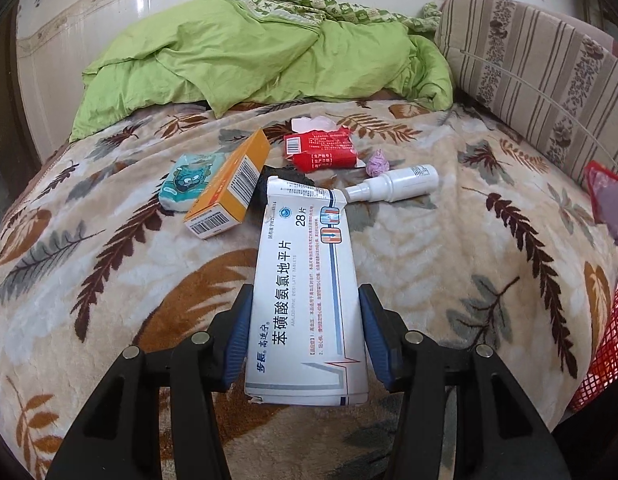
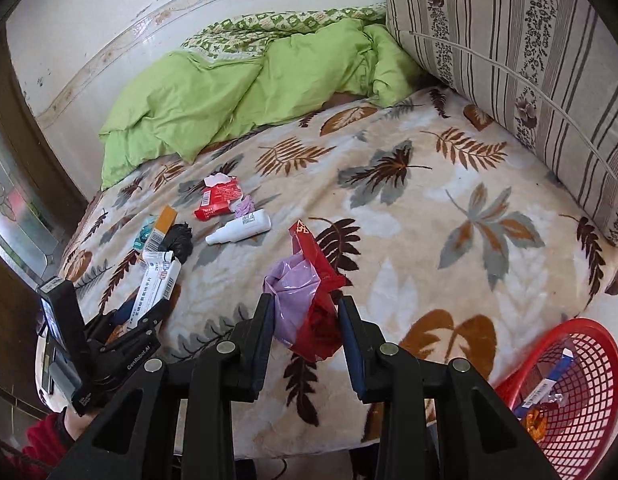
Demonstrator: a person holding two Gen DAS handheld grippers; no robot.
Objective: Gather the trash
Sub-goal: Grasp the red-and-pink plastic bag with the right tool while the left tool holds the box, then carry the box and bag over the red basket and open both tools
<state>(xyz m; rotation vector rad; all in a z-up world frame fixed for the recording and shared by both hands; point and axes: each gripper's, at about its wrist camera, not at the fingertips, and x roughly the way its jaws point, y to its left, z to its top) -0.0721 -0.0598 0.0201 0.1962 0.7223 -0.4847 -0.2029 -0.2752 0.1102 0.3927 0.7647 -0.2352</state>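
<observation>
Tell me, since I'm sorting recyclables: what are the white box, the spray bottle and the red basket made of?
White box: thin printed cardboard, semi-gloss, its end flap bent and torn. Spray bottle: probably plastic, smooth, opaque white. Red basket: moulded plastic, seemingly, an open mesh with a glossy rim.

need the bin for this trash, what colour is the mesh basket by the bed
Red. The mesh basket shows best in the right wrist view, at lower right.

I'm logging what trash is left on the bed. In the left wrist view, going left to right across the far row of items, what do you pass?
Teal tissue pack → orange box → red packet → purple crumpled wad → white spray bottle.
</observation>
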